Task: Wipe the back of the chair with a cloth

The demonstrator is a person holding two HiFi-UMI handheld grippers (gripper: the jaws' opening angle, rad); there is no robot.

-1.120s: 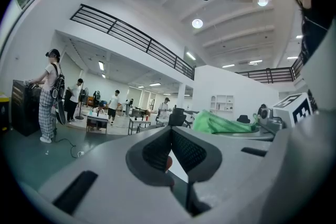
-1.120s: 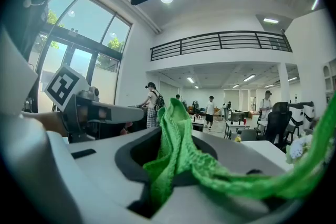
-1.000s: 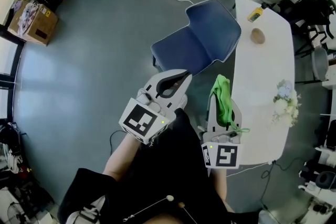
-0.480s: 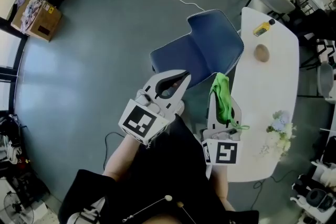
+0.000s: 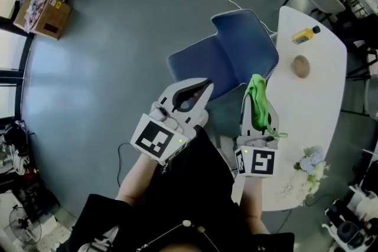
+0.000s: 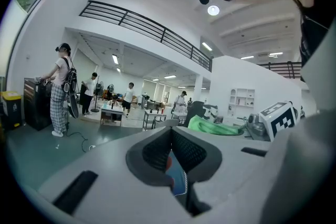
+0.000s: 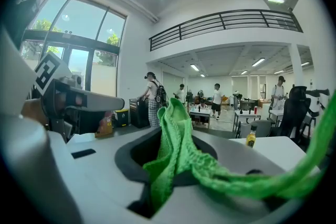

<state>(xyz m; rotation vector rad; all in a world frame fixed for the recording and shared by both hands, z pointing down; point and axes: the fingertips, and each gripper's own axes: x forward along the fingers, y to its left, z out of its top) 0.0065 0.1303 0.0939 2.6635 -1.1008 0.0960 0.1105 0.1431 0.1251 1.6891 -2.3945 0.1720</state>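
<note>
The right gripper (image 5: 254, 81) has its 2 jaws pinching a bright green knitted cloth (image 5: 258, 107), which trails back over them, near the backrest of the blue padded chair (image 5: 227, 56). The left gripper (image 5: 202, 86), jaws pressed together on nothing, hangs by that chair's seat

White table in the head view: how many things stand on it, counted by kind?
yellow bottle: 1
brown round object: 1
bunch of flowers: 1
Total on the white table: 3
</note>
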